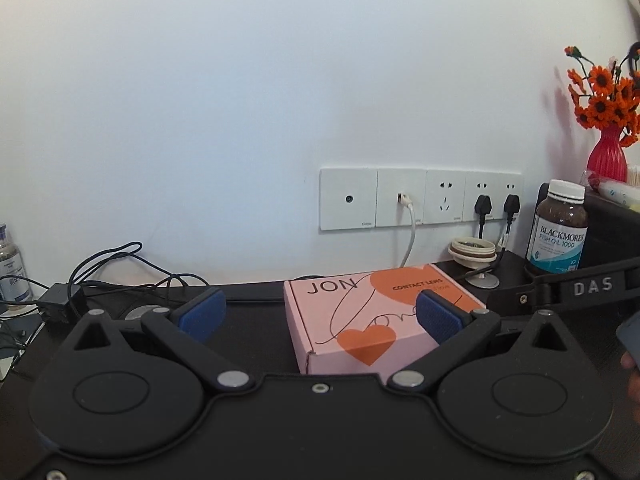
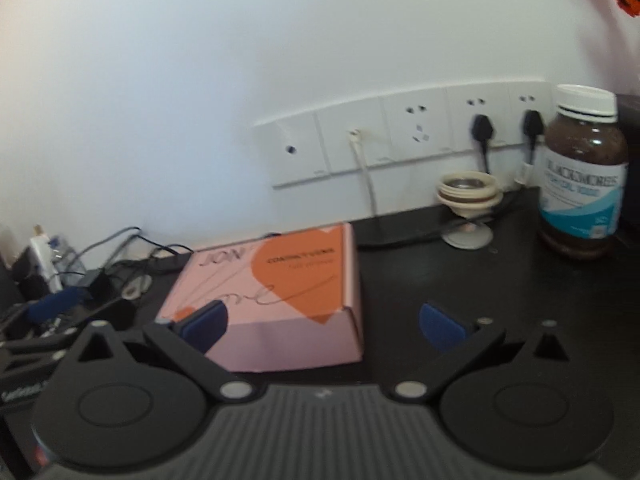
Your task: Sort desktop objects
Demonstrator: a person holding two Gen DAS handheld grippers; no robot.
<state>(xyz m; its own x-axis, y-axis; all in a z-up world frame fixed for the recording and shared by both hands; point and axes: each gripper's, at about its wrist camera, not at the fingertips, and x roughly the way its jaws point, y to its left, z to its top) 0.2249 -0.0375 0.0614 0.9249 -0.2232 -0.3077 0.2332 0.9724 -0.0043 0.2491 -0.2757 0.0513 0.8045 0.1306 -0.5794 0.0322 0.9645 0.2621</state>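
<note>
Two grippers hover low over a black desk, both with their blue-padded fingers spread wide and nothing between them. From the left wrist view, the left gripper faces a pink box printed with orange hearts and the words "JON" and "CONTACT LENS"; the box lies flat on the desk, and the gripper's right pad overlaps its right edge. The right wrist view is blurred, but the right gripper sits just right of the same pink box, its left pad in front of the box's near corner and its right pad over bare desk. A brown Blackmores fish oil bottle with a white cap stands upright to the right, well apart from the box. Between them, near the wall, sits a small cream round holder on a stand. White wall sockets carry two black plugs, and a red vase of orange flowers stands far right
</note>
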